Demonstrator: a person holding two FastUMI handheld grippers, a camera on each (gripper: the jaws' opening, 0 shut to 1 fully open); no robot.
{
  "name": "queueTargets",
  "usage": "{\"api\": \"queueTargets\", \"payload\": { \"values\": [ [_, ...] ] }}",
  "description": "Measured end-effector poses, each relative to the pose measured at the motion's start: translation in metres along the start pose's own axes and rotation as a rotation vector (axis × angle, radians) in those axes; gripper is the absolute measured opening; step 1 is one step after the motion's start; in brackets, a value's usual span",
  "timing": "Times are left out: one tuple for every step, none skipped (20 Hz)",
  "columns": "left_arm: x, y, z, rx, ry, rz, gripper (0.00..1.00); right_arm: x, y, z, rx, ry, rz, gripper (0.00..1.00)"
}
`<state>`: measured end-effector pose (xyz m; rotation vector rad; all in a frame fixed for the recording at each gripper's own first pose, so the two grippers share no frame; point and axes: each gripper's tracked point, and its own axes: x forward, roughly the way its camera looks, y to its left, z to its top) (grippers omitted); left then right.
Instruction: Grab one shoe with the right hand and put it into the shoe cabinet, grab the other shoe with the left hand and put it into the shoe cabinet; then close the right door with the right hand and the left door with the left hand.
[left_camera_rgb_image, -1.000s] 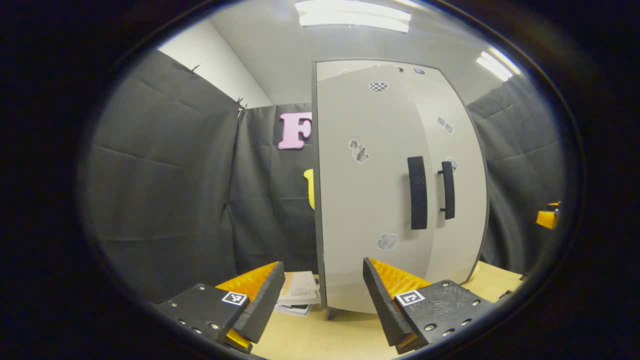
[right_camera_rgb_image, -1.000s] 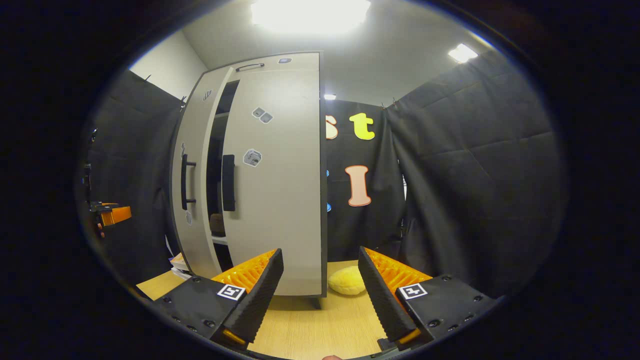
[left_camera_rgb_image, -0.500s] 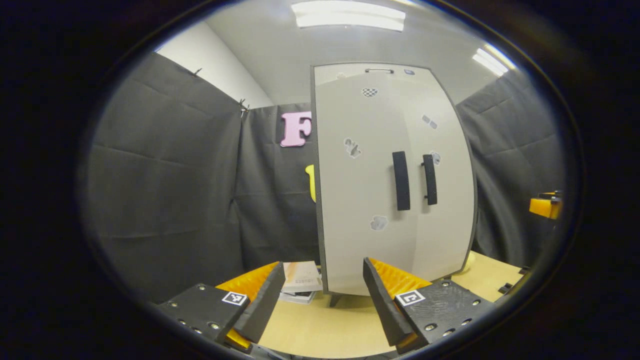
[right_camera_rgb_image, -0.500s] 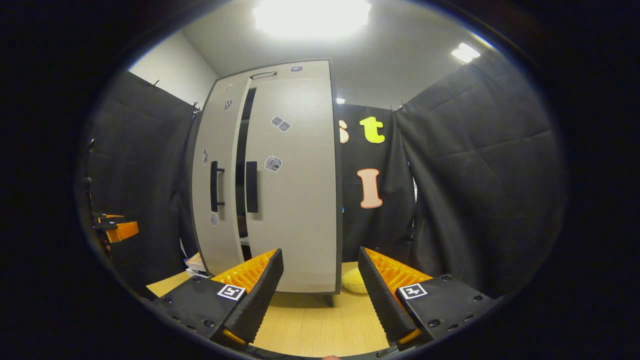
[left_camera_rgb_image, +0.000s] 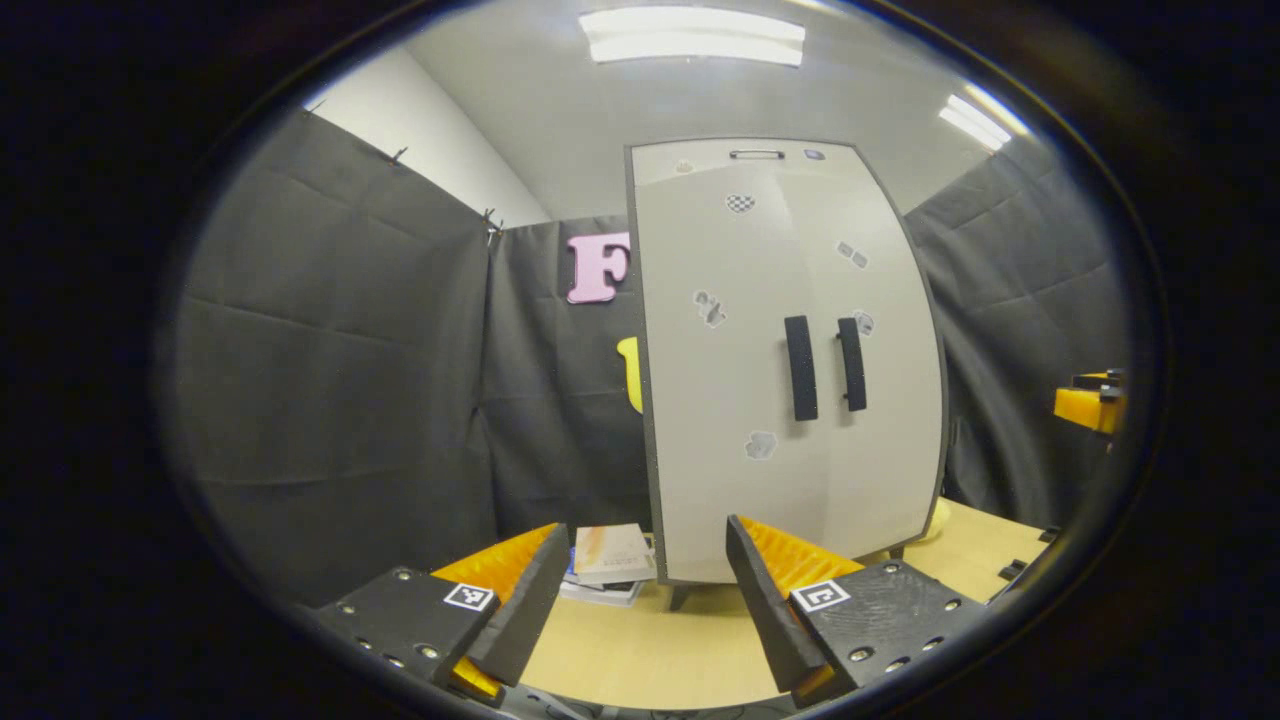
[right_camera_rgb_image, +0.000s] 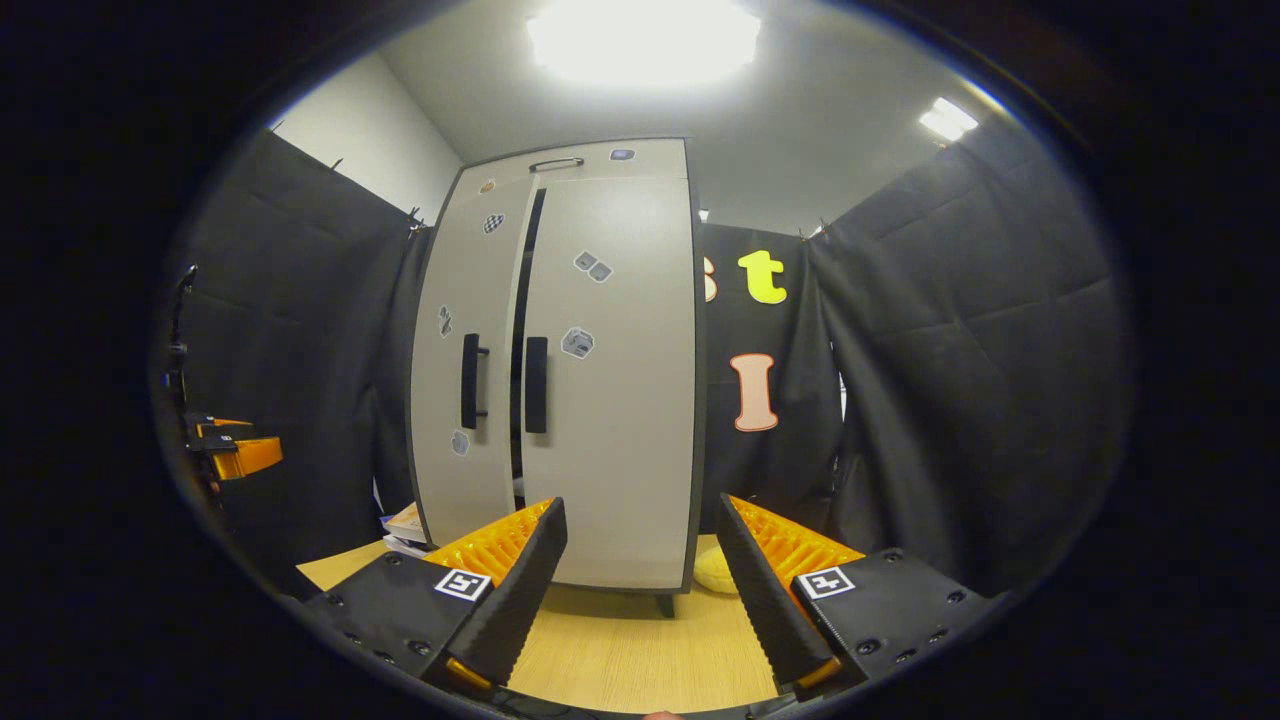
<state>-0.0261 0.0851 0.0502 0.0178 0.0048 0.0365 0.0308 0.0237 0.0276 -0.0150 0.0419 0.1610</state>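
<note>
Left gripper view: shoe cabinet (left_camera_rgb_image: 790, 370) stands on wooden table (left_camera_rgb_image: 640, 650), both doors look flush from this angle; stacked books (left_camera_rgb_image: 612, 565) beside its left foot. Left gripper (left_camera_rgb_image: 640, 600) — jaws apart, empty. Right gripper view: I see dark slit between left door (right_camera_rgb_image: 465, 370) and right door (right_camera_rgb_image: 610, 380) — not fully shut. Right gripper (right_camera_rgb_image: 640, 590) spread, holding nothing. Shoes hidden behind doors. Versus 1.0 s ago: door gap narrower, cabinet farther from both grippers.
</note>
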Motion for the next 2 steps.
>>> {"api": "queueTargets", "payload": {
  "values": [
    [-0.0014,0.0031,0.0016,0.001,-0.004,0.003,0.91,-0.0012,0.002,0.0003,0.001,0.0,0.001,0.92],
    [-0.0034,0.006,0.0015,0.0,-0.006,0.005,0.91,-0.0026,0.0022,0.0016,0.0,-0.002,-0.002,0.95]
  ]
}}
